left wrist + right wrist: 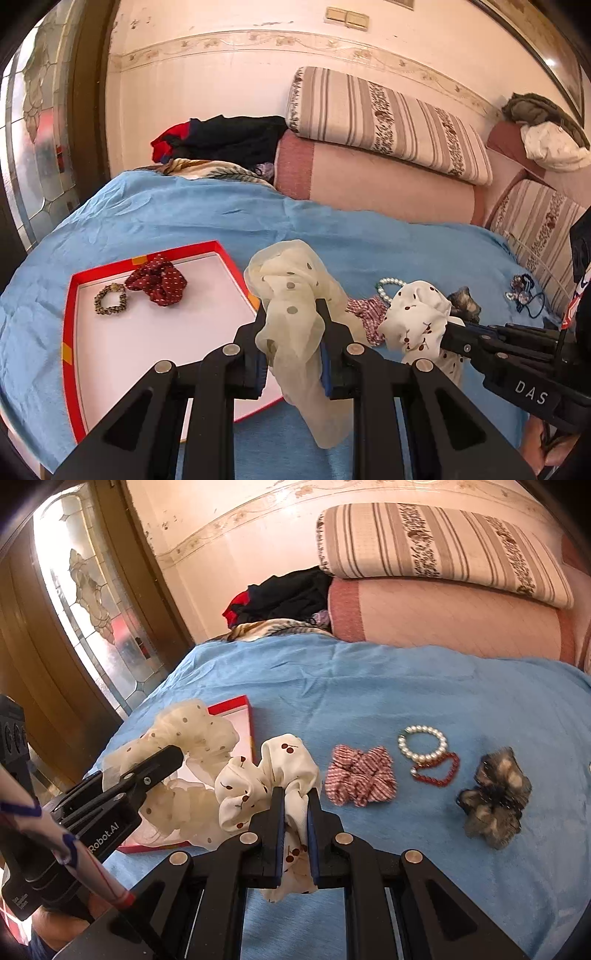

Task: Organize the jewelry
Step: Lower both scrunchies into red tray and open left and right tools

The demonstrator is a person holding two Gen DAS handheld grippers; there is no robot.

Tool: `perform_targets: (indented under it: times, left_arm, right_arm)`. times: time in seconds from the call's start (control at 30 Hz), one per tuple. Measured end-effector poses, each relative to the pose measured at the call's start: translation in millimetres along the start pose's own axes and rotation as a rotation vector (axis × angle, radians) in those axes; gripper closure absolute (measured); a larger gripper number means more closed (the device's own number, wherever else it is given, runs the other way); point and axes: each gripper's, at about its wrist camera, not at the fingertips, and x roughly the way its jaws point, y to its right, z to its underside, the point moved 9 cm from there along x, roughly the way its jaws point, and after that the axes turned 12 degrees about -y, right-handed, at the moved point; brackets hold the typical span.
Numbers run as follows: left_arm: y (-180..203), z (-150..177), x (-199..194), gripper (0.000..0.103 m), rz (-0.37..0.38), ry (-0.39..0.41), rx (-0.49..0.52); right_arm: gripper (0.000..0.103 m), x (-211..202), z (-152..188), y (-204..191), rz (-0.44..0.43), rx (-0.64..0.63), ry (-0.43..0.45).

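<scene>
My left gripper [291, 314] is shut on a cream sheer dotted scrunchie [291, 280] and holds it above the right edge of the red-rimmed tray [70, 295]. The tray holds a dark red dotted scrunchie [159, 282] and a gold bracelet [110, 299]. My right gripper [295, 794] is shut on a white cherry-print scrunchie [266, 775], lifted just right of the tray [242, 703]. On the blue cloth lie a red-white striped scrunchie [360, 775], a pearl bracelet [423, 744], a red bead bracelet [437, 771] and a brown furry scrunchie [495, 797].
A blue cloth [332, 229] covers the bed. Pink and striped cushions [388, 122] and dark clothes [229, 140] lie at the back. More small hair ties [524, 291] lie at the far right. A door [85, 590] stands at the left.
</scene>
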Motion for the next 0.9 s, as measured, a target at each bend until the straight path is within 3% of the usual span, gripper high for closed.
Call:
perform_targets:
  times: [0.4, 0.67, 0.9]
  left_arm:
    - [-89, -11, 1, 0.082, -0.062, 0.003, -0.174]
    - [-175, -4, 30, 0.082, -0.12, -0.077, -0.364]
    - [-209, 8, 48, 0.082, -0.125, -0.125, -0.444]
  right_arm:
    - [0.092, 34, -26, -56, -0.038, -0.082, -0.036]
    - [0.092, 74, -50, -90, -0.055, -0.102, -0.07]
    - [0.092, 117, -70, -104, -0.059, -0.088, -0.11]
